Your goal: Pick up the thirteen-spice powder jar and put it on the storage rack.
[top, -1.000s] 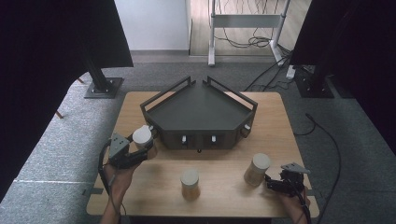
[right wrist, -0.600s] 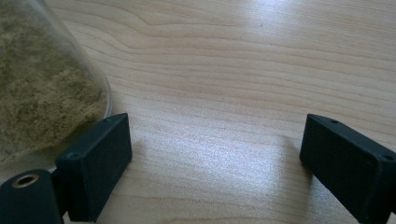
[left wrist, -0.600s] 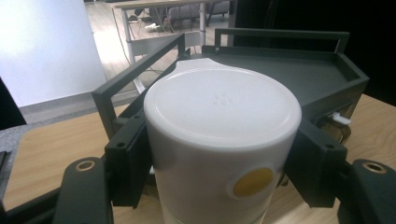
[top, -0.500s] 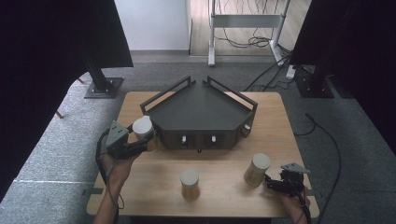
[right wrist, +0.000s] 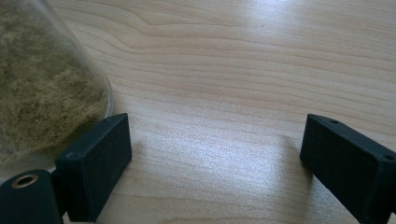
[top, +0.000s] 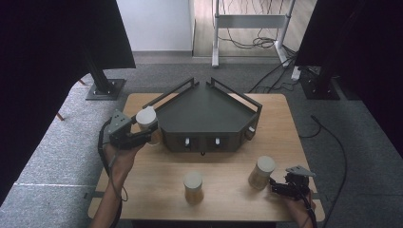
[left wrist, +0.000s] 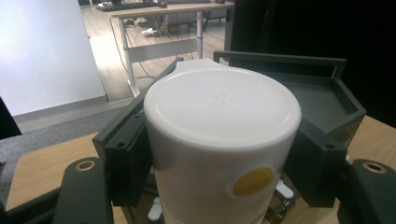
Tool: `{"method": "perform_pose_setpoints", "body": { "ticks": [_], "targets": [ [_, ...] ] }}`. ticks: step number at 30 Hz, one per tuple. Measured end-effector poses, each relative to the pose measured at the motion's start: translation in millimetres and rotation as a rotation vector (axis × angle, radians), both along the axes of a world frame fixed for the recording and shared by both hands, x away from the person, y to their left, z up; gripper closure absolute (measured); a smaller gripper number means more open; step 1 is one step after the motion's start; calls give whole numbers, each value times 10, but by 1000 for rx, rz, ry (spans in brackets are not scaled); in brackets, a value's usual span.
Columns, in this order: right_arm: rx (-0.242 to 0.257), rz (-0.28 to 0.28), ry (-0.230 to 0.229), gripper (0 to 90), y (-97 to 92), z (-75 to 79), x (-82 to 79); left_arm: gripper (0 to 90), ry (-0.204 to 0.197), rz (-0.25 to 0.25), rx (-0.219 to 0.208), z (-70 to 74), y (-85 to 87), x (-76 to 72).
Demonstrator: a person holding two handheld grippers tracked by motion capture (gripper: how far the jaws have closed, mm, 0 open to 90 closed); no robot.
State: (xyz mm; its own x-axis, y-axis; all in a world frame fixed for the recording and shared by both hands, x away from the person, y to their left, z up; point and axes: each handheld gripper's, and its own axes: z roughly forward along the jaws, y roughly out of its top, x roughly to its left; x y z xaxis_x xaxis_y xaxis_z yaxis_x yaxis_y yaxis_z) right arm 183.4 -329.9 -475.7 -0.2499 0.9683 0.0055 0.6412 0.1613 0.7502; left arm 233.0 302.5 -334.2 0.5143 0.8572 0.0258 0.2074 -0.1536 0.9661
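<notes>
Now the left gripper (top: 134, 136) has its jaws clamped on a jar (top: 147, 119) with a white lid, held up beside the left wall of the dark tray (top: 207, 107). I think it should go up over that wall, staying straight. The right gripper (top: 284, 186) rests on the surface (top: 228, 161) with jaws apart, just beside a second jar (top: 261, 172). A third jar (top: 193, 186) stands apart

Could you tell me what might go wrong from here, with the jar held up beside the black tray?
The left gripper grips the white-lidded jar near its lid, so it could tilt or slip. It hangs close to the black tray and might knock the wall.
</notes>
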Motion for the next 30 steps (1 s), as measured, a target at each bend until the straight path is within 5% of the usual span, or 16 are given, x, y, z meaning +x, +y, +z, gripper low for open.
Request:
{"method": "perform_pose_setpoints", "body": {
  "ticks": [30],
  "targets": [
    [-1, 7, -1, 81, -8, -1, 2, 306, -4, 18, 41, 199, -226, 507]
  ]
}}
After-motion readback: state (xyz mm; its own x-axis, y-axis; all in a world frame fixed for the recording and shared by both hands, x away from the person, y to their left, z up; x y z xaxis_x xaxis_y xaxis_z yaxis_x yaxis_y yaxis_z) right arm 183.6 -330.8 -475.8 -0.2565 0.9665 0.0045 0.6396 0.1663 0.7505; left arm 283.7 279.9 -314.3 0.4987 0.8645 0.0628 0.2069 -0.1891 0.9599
